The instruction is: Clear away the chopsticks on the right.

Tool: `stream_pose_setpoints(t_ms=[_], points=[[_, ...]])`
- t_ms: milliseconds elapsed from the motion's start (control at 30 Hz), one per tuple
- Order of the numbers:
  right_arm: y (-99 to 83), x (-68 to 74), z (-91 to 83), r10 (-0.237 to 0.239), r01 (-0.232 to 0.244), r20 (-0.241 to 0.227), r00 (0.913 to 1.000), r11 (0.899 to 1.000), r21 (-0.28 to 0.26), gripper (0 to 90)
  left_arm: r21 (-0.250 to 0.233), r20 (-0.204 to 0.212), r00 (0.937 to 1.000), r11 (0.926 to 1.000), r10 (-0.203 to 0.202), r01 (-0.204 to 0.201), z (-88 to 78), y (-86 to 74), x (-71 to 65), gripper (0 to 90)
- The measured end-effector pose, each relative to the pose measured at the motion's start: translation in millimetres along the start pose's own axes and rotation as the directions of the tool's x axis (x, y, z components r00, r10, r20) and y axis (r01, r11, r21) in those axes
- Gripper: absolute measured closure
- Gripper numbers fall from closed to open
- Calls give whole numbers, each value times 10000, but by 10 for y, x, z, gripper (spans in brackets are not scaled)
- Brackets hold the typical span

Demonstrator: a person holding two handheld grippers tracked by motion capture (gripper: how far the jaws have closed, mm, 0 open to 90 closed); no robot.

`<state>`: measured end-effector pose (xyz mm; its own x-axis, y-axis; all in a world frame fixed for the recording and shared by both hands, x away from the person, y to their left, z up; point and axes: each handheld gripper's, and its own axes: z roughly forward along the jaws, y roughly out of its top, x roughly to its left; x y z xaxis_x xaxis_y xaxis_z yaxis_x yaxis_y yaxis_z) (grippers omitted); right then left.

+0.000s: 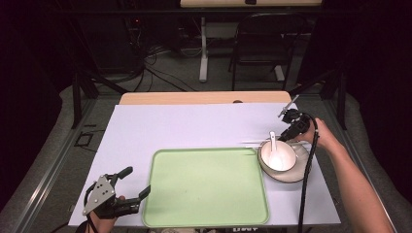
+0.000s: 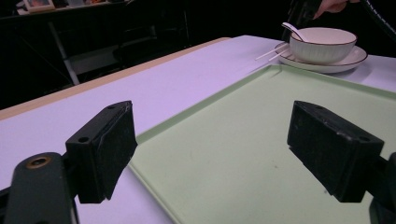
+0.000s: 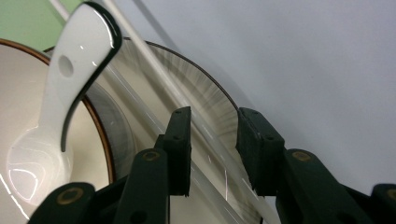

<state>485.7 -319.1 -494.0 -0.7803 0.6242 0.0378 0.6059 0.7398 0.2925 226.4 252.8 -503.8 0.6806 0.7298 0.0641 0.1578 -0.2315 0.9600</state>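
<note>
Right gripper [image 1: 287, 136]: at the far right of the table, tilted down over the rear rim of the plate. Its jaws stand narrowly apart and straddle one of the white chopsticks [image 3: 187, 105] that lie across the plate's rim; whether the pads press on the stick cannot be told from the right gripper view. A second chopstick lies just beside the first, outside the left jaw.

Left gripper [image 1: 127, 191]: near the table's front left corner, jaws wide apart and holding nothing, one jaw over the tray's left edge, the other over the table cover.

Table [image 1: 184, 126]: covered in a pale lilac sheet, wood edge showing at the far side.

Tray [image 1: 204, 187]: light green, rectangular, front centre of the table, bare.

Plate [image 1: 291, 177]: pale with a dark rim line, touching or just beside the tray's right far corner.

Bowl [image 1: 278, 156]: white with a brown rim, standing on the plate.

Spoon [image 1: 273, 141]: white ceramic, its scoop inside the bowl, handle leaning up over the bowl's far rim, close to the right gripper's jaws.
</note>
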Motion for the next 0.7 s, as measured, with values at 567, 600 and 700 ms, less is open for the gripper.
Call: stream_pose_setpoints(t_ms=[567, 600, 700], points=[[-8, -20, 94, -695, 695, 31, 9976, 9976, -73, 804, -2, 3, 10000, 10000, 2, -2, 1, 0, 1, 154], [-7, -21, 93, -747, 747, 39, 9972, 9972, -45, 814, -4, 2, 10000, 10000, 0, 0, 0, 0, 1, 154], [-5, -16, 95, -904, 904, 115, 9958, 9959, 10, 839, -11, -10, 10000, 10000, -14, 14, -2, 0, 1, 154]])
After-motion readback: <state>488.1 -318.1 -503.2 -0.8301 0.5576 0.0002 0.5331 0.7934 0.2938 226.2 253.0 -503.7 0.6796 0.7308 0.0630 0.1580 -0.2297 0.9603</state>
